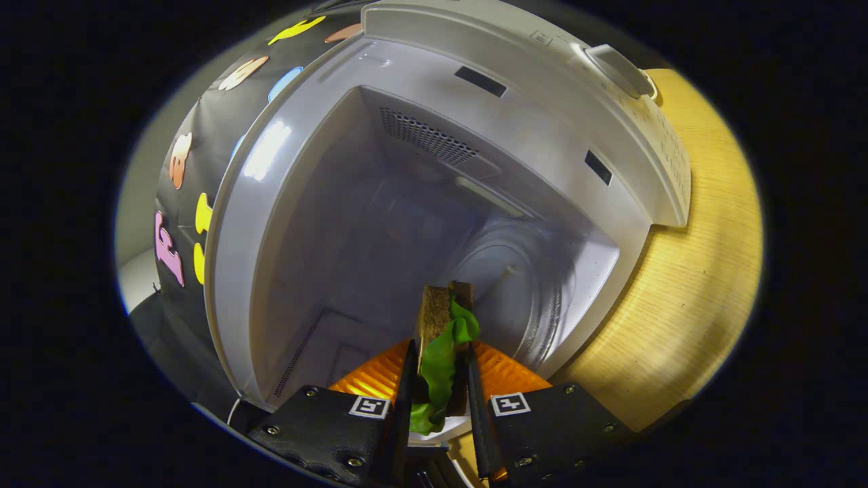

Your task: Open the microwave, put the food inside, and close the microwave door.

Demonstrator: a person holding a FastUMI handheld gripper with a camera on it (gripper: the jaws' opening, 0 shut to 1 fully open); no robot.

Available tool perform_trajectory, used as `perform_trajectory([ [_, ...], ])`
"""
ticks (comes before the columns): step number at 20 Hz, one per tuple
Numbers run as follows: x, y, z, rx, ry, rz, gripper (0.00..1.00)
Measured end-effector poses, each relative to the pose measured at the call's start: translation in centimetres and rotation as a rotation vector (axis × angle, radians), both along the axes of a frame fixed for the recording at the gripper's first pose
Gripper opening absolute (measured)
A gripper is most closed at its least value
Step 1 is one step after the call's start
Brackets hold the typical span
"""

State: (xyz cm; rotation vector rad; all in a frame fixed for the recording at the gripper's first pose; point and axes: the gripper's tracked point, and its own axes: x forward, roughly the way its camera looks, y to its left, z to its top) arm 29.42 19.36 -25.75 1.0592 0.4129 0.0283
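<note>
A white microwave (563, 102) stands open just ahead, its bare grey cavity facing me, seen at a strong tilt. A round glass turntable (522, 285) lies on the cavity floor. My gripper (439, 366) is shut on a sandwich (441, 325): brown bread slices with a green lettuce leaf hanging out between them. Both fingers press on the sandwich from either side. The sandwich sits at the cavity mouth, its tip over the near edge of the turntable. The microwave's control panel with a round knob (620, 68) lies beside the opening. The door is hidden from me.
The microwave rests on a light wooden tabletop (698, 271), which stretches past the control-panel side. A vent grille (427, 139) marks one inner wall of the cavity. The booth's black cloth wall (196, 156) hangs behind the other side of the oven.
</note>
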Motion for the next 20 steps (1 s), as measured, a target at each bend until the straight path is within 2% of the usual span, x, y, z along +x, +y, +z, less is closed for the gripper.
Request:
perform_trajectory([
  [3,-0.7,-0.6,-0.2,-0.077,0.03,0.009,0.53],
  [5,-1.8,-1.4,0.8,-0.151,0.034,0.009,0.78],
  [6,-2.4,-2.2,0.5,-0.196,0.053,0.005,0.96],
  [13,-8.9,-4.3,3.4,-0.398,0.051,0.101,0.97],
  [20,-15.2,-4.9,6.7,-0.476,0.006,0.201,0.97],
])
